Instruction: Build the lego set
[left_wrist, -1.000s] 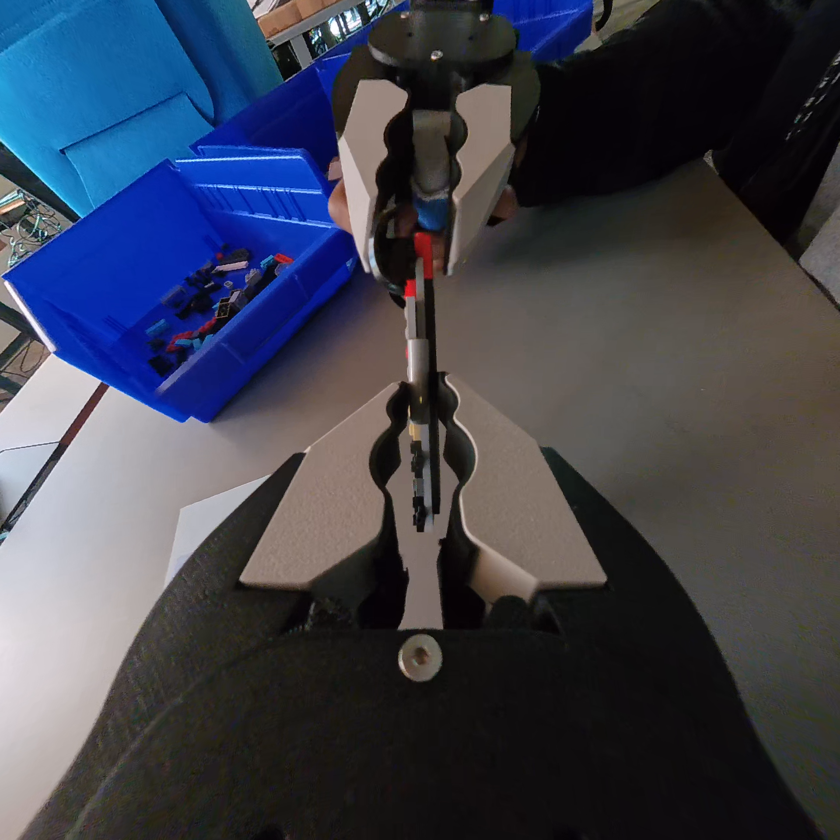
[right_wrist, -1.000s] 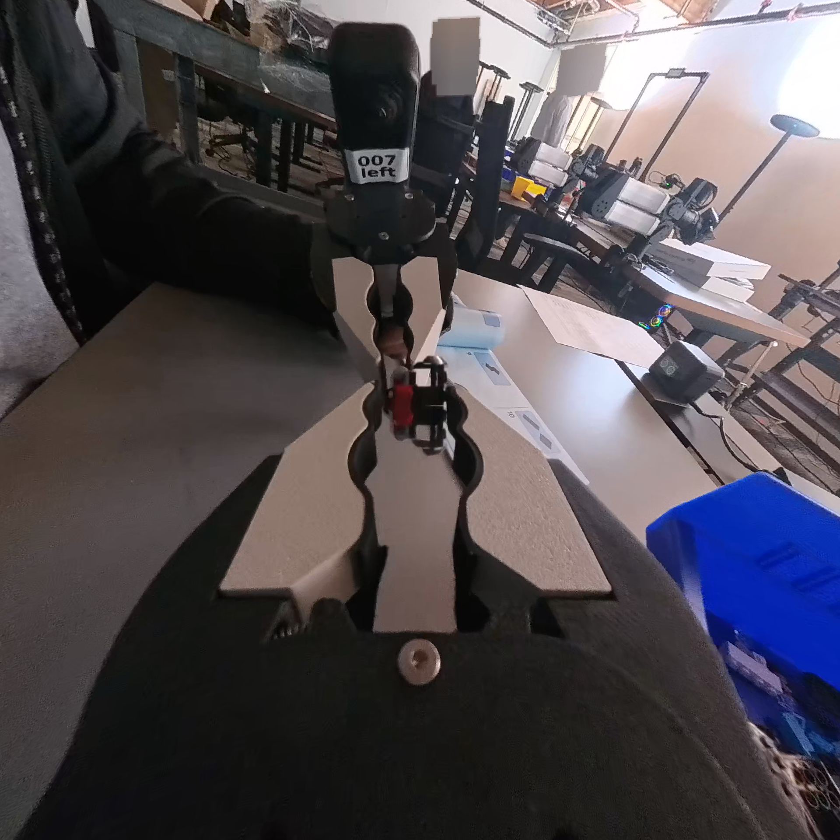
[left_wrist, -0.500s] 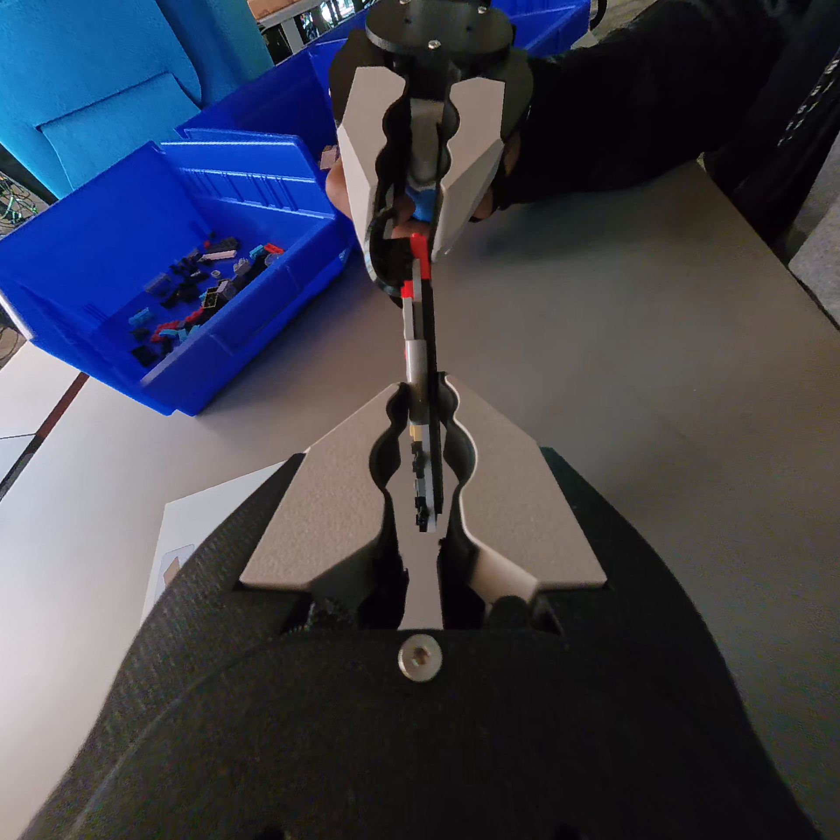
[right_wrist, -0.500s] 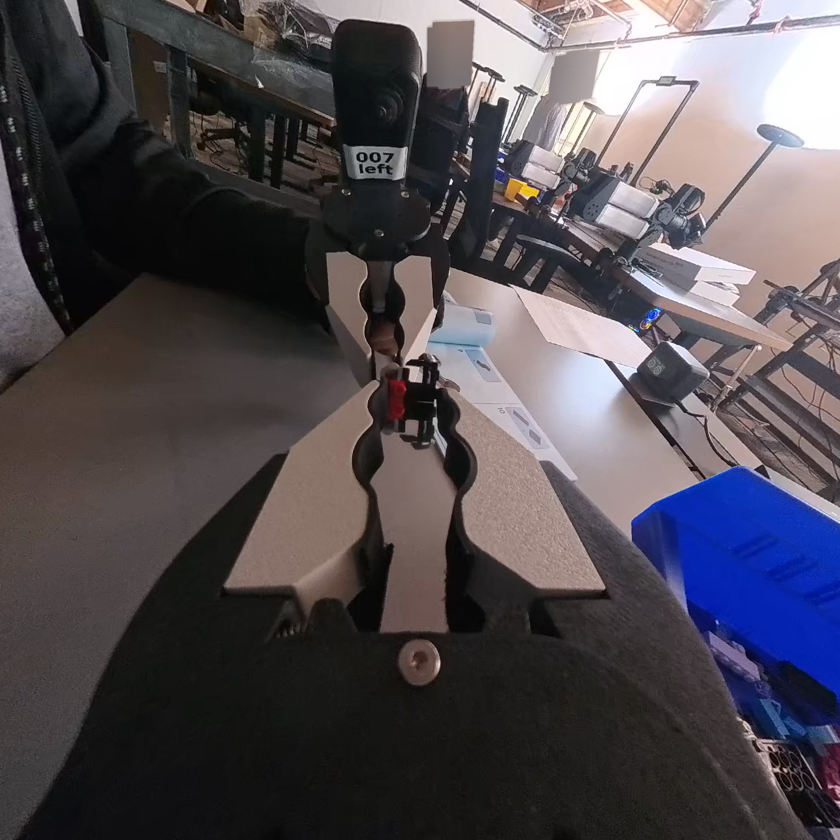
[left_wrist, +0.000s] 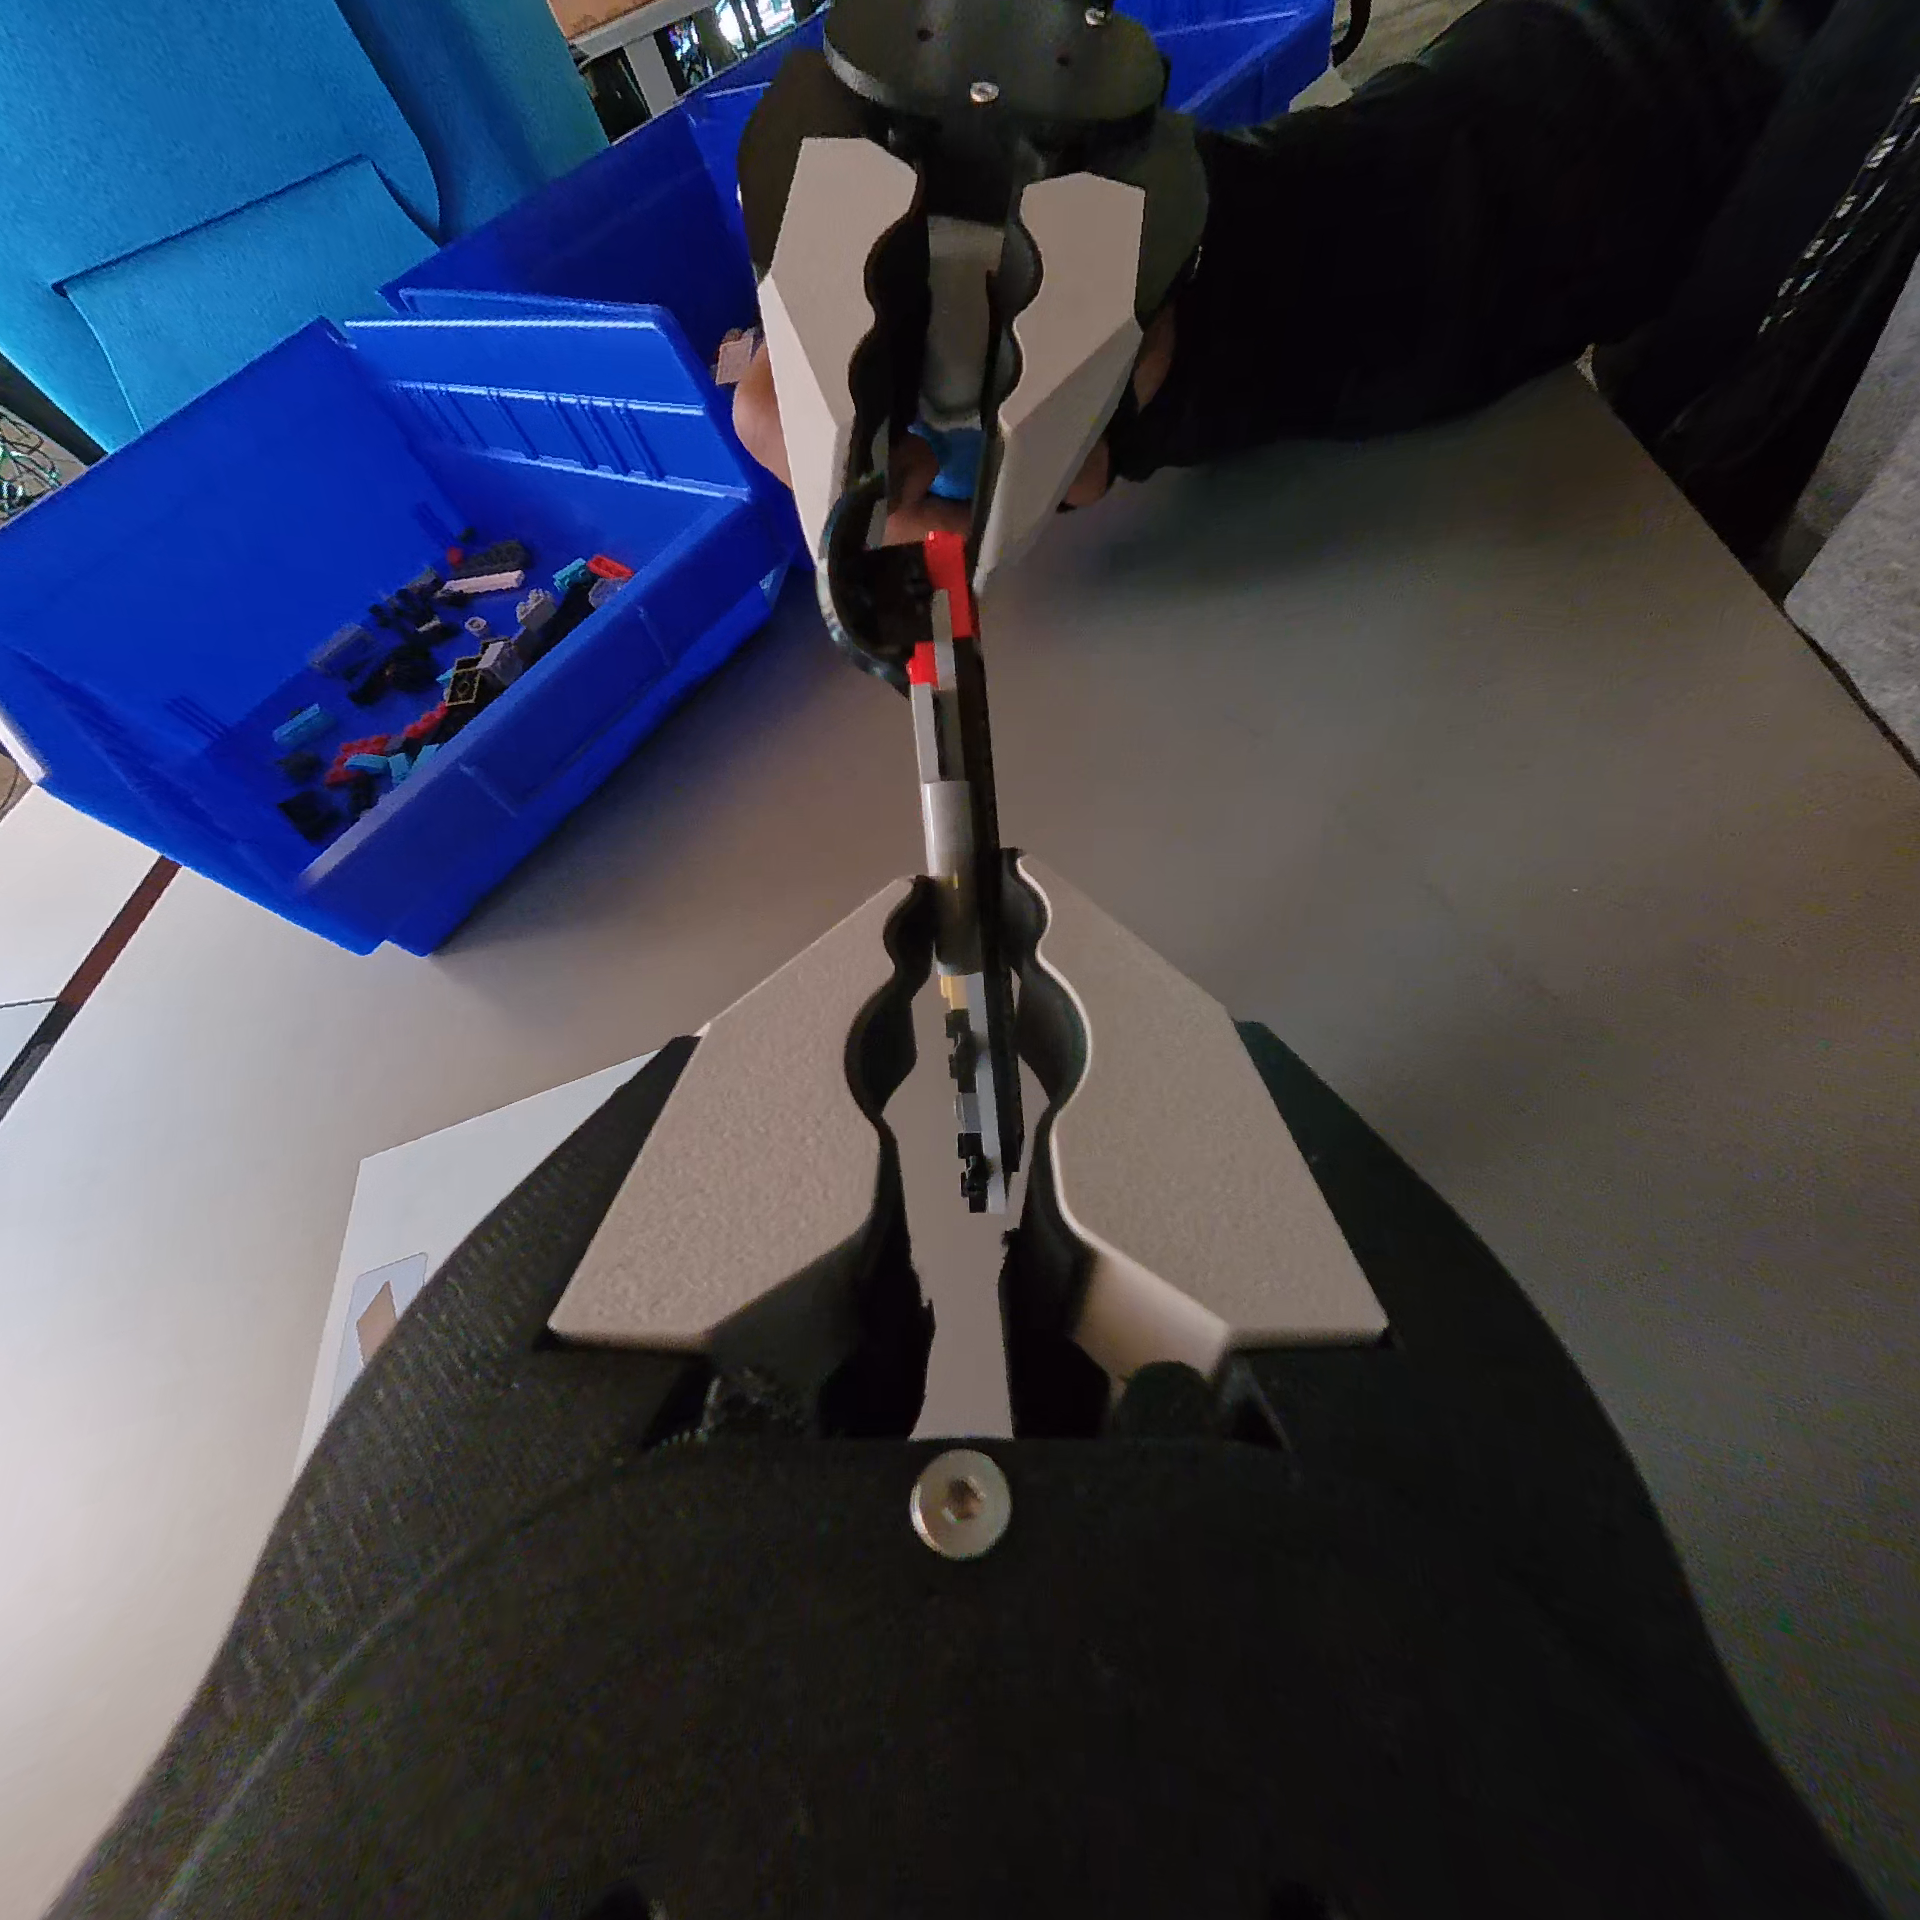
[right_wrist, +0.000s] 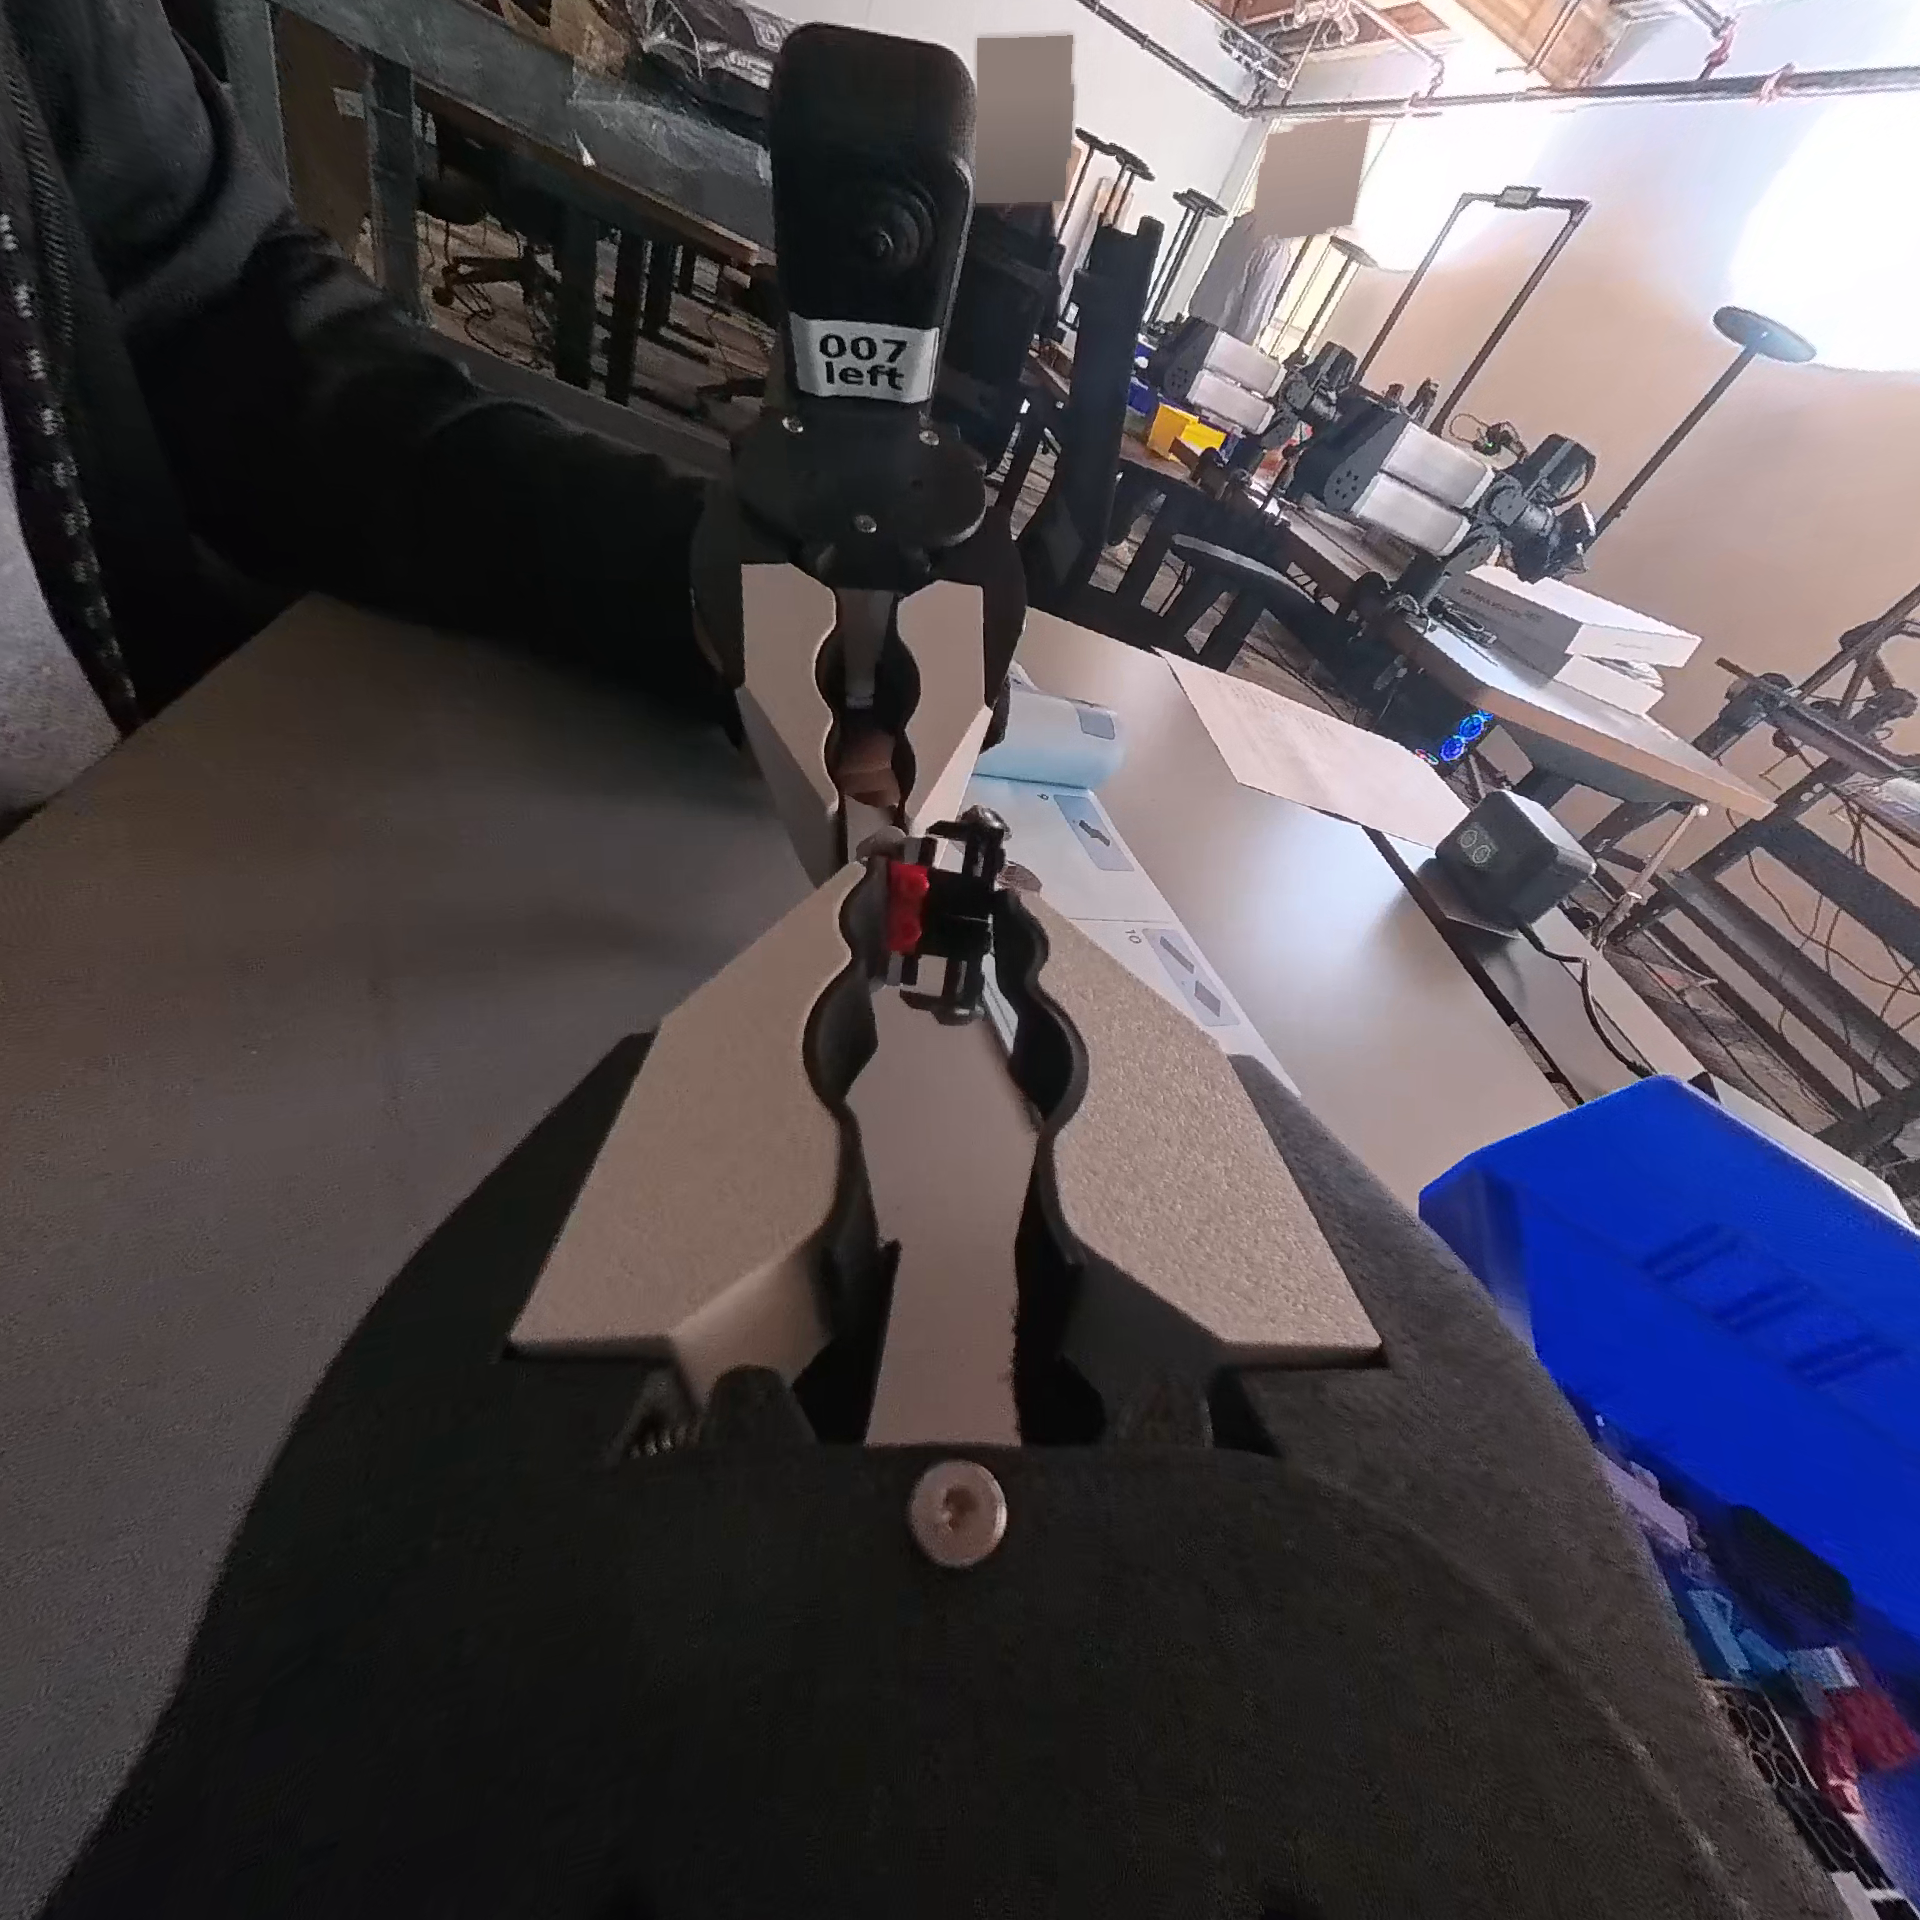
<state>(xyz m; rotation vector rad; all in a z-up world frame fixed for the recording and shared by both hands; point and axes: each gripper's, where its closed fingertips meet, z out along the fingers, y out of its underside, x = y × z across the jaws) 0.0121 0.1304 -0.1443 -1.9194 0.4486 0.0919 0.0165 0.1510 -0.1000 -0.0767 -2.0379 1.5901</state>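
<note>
The bin (left_wrist: 343, 582) is sliding toward 6 o'clock in the left wrist view, and the paper (left_wrist: 436, 1205) is emerging further.

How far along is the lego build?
Partly done: a long, thin black, grey and red lego assembly already exists, held in the air between both grippers. In hand: the left gripper clamps one end, while the right gripper grips the red-tipped end. Left: many loose bricks still sit in the blue bin.
</note>
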